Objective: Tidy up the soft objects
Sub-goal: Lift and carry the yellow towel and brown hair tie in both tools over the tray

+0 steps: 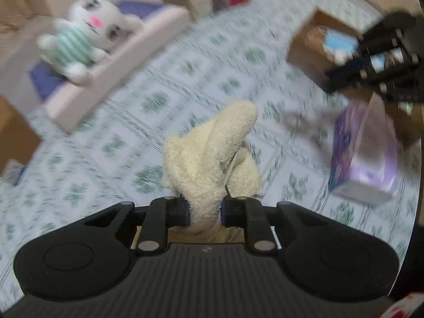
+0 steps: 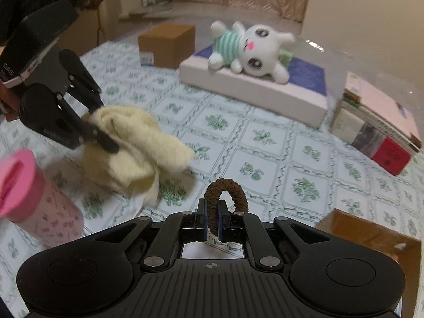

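Left gripper clamped on a bunched cream towel, lifted off the tablecloth, likely in transit to the white tray. Right gripper pinched on a brown hair tie, loop standing up. Plush bunny already lies on the tray, so that looks like the drop spot. Pink cup sits well short of the tray, near the towel.

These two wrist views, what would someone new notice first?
Probably the cream towel, bunched and pinched in the left hand-held gripper above the green-patterned tablecloth. Next, the brown hair tie clamped in the right hand-held gripper, and the white plush bunny lying on the flat box behind.
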`<state>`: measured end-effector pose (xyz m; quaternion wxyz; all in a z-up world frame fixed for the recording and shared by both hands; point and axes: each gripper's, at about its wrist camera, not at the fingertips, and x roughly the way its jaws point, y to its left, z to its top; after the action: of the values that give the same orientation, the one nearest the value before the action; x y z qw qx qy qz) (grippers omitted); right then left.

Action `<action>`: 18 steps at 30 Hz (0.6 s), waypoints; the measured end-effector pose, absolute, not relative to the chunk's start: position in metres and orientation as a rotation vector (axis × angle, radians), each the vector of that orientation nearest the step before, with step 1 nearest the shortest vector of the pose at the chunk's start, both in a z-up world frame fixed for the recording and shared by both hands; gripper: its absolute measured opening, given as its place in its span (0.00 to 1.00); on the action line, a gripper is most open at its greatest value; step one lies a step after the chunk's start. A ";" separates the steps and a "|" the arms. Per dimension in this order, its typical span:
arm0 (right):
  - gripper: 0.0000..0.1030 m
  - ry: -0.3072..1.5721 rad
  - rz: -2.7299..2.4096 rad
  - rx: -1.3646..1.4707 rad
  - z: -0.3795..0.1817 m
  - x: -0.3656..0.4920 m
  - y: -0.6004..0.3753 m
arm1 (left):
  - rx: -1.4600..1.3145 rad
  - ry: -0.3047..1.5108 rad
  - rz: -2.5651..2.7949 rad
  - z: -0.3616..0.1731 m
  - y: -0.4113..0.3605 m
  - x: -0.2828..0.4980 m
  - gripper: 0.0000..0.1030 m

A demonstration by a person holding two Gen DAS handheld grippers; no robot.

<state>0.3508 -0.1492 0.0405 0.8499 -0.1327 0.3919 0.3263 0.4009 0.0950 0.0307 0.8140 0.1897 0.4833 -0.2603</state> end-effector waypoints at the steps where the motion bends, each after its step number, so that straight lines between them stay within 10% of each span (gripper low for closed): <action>1: 0.07 0.818 0.680 -0.267 0.046 0.347 -0.152 | 0.389 1.014 -0.532 0.042 0.096 0.396 0.17; 18: 0.07 0.656 0.616 -0.121 0.131 0.201 -0.224 | 0.164 0.783 -0.463 0.156 0.020 0.248 0.17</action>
<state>0.2013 -0.2241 0.1313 0.8986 -0.0585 0.3171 0.2977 0.2481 0.0203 0.1564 0.8952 0.0792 0.3776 -0.2232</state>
